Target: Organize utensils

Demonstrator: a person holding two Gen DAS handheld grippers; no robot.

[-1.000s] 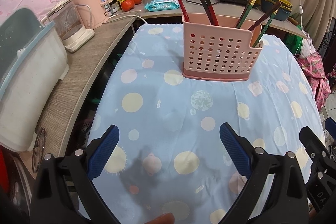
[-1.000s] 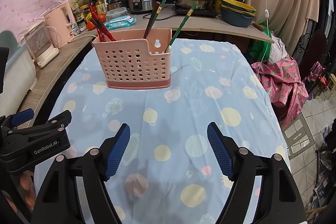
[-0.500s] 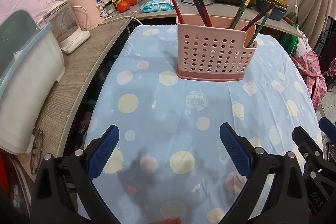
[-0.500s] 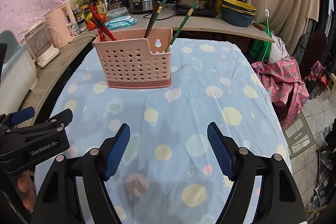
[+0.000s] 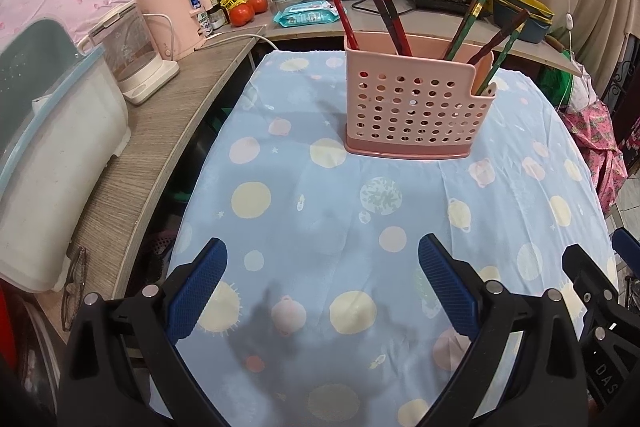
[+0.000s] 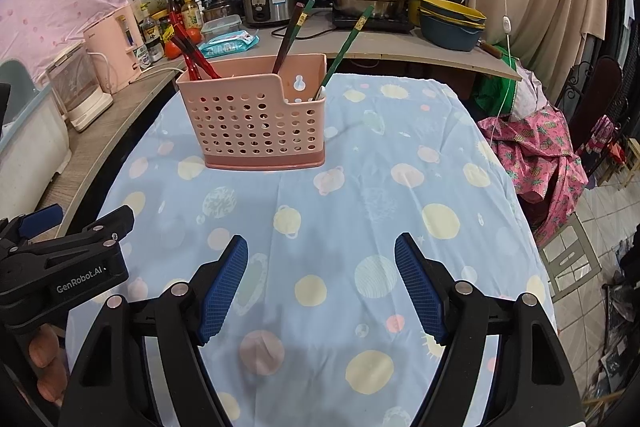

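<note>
Hovering with jaws spread and empty, the left gripper (image 5: 322,287) and right gripper (image 6: 320,287) point down at the blue tablecloth (image 6: 400,155). Well ahead stands the pink utensil basket (image 5: 416,107), chopsticks (image 5: 390,17) leaning upright inside; it appears about equally reachable by either hand.

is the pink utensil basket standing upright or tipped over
Upright. The pink basket sits flat on its base on the tablecloth, with chopsticks leaning out of its open top.
</note>
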